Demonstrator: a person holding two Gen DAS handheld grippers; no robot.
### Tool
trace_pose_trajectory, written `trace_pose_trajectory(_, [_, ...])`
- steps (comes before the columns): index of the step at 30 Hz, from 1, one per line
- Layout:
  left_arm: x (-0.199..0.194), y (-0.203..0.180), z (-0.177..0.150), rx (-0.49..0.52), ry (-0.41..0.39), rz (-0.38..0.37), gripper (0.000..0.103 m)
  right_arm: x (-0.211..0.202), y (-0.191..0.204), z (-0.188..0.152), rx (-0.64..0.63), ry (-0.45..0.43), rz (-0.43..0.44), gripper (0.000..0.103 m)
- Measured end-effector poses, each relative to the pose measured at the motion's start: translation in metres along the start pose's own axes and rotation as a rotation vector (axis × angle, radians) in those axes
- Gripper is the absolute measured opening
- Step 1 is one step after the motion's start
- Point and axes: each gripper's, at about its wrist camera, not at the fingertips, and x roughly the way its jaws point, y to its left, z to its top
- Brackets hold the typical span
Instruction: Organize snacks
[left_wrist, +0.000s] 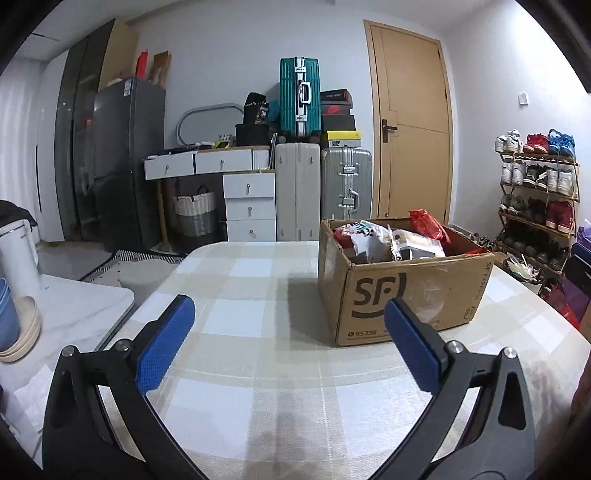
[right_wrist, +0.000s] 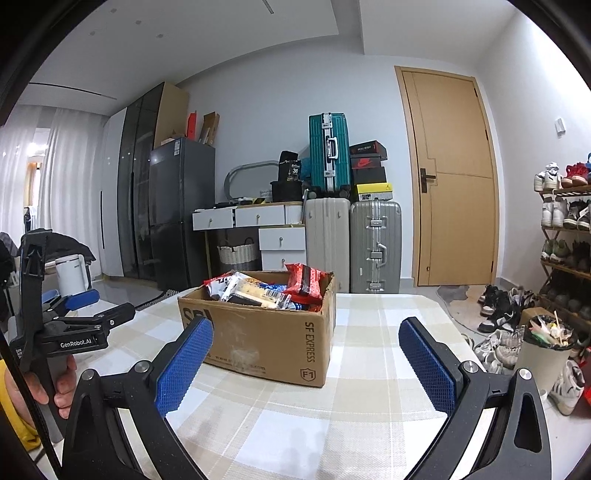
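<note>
A brown SF cardboard box stands on the checked tablecloth, filled with several snack packets, a red one sticking up at its far side. The box also shows in the right wrist view with its packets. My left gripper is open and empty, low over the table, the box just ahead to its right. My right gripper is open and empty, facing the box from close by. The left gripper shows at the left edge of the right wrist view.
A white side table with stacked bowls and a white kettle stands to the left. A full bin and a shoe rack stand to the right. Suitcases, drawers and a fridge line the back wall.
</note>
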Motion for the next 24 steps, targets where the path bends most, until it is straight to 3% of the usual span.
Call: trace_pose_trajectory(24, [-0.008, -0.005, 0.003, -0.020, -0.008, 0.011, 0.102, -0.006, -0.002, -0.002, 0.015, 0.016, -0.011, 0.102])
